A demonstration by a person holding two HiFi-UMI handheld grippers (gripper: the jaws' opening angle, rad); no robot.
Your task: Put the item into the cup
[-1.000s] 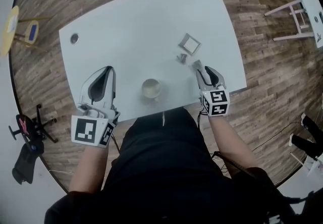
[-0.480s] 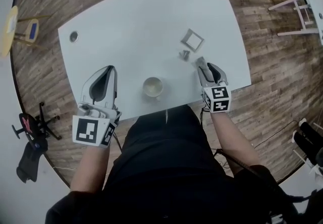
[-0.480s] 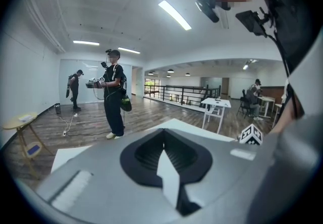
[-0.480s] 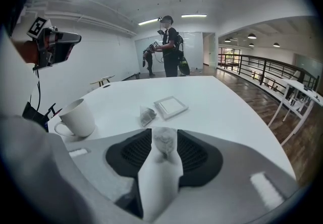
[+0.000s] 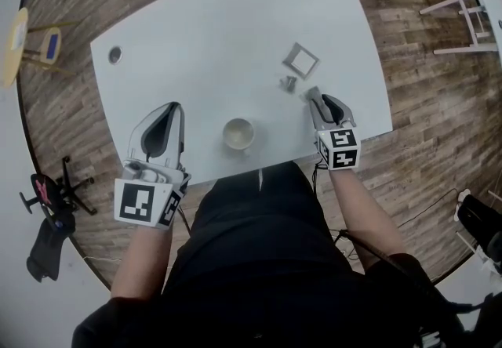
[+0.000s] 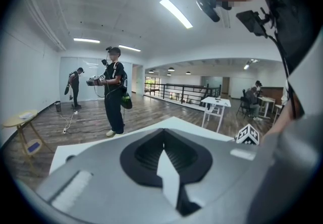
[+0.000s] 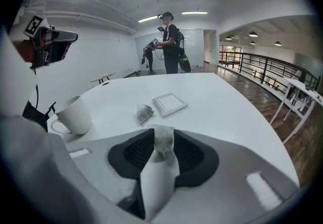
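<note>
Head view: cup [image 5: 238, 135] near table [image 5: 204, 33] edge; L gripper [image 5: 172, 107] idle to its left, R gripper [image 5: 311, 93] well right.
Left gripper view: jaws together, empty.
Right gripper view: jaws have just been closing and now pinch bag [image 7: 163, 140], a small translucent mesh pouch, crumpled. Grasp step, prob.; next: lift, carry over cup, release.

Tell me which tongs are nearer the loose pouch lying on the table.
Right. The right tongs, whose jaws have just been closing on a second pouch, sit beside the loose pouch; the left tongs are far off past the cup.
</note>
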